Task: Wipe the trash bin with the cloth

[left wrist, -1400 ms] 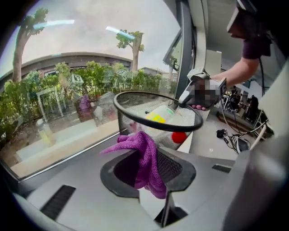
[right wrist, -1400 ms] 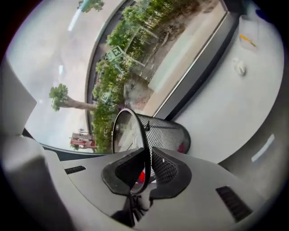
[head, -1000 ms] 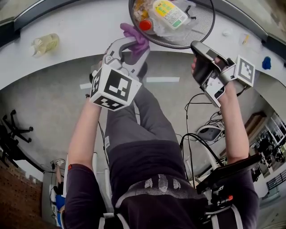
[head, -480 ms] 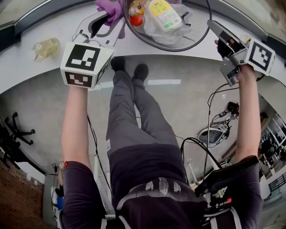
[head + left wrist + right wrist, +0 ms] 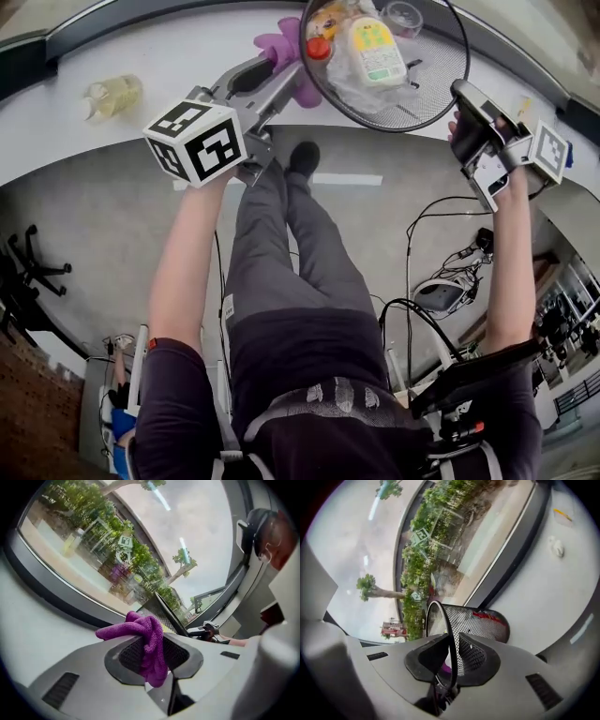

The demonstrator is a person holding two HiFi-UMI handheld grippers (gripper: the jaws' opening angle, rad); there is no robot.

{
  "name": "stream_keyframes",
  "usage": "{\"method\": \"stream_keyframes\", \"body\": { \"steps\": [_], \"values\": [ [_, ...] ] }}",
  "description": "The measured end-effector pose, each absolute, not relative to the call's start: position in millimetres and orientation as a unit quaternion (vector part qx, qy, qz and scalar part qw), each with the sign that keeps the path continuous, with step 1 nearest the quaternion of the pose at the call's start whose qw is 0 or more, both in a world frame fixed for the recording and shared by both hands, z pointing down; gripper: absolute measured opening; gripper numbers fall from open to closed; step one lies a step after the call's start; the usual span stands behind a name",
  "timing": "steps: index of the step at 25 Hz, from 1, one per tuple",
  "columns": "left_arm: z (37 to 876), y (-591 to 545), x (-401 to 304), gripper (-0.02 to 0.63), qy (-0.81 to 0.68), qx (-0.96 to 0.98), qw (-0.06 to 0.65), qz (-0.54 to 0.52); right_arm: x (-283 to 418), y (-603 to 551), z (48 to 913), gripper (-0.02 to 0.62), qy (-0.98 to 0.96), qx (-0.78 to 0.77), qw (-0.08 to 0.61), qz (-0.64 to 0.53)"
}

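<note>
My right tongs (image 5: 450,657) have just been closing and now pinch the thin round rim of the black wire-mesh trash bin (image 5: 485,620), which is on the smooth white counter (image 5: 56,131). A plastic bottle (image 5: 373,47) with a red cap lies inside. My left tongs (image 5: 152,652) are clamped on the bunched, nubbly purple cloth (image 5: 140,629), just beside the bin's rim.

Head view looks steeply down; both gripper views share the bin (image 5: 487,625).
</note>
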State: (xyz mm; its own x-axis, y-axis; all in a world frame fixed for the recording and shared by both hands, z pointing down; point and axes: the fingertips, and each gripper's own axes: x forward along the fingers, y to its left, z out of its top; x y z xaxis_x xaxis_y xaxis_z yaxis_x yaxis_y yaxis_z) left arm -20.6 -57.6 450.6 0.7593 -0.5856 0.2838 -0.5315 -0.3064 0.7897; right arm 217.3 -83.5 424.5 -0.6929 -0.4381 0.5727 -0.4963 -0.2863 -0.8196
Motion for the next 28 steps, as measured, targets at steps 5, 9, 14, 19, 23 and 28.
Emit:
{"method": "stream_keyframes", "body": {
  "steps": [5,9,14,19,23,28],
  "values": [
    [442,-9,-11,0.091,-0.302,0.842,0.446,0.029,197,-24,422,0.058,-0.543,0.395,-0.038,0.740],
    [441,-13,-6,0.090,-0.309,0.863,0.387,0.100,186,-18,429,0.057,-0.524,0.393,-0.054,0.754],
    [442,0,10,0.091,-0.277,0.881,0.350,0.156,185,-13,429,0.057,-0.507,0.397,-0.070,0.762],
    [441,7,20,0.091,-0.274,0.880,0.355,0.158,189,-14,430,0.058,-0.558,0.414,0.001,0.719],
    [437,-2,-5,0.091,-0.320,0.869,0.344,0.156,199,-29,417,0.083,-0.627,0.458,0.129,0.617],
    [426,-56,-35,0.091,-0.375,0.867,0.282,0.167,195,-91,396,0.101,-0.744,0.424,0.220,0.467]
  ]
}}
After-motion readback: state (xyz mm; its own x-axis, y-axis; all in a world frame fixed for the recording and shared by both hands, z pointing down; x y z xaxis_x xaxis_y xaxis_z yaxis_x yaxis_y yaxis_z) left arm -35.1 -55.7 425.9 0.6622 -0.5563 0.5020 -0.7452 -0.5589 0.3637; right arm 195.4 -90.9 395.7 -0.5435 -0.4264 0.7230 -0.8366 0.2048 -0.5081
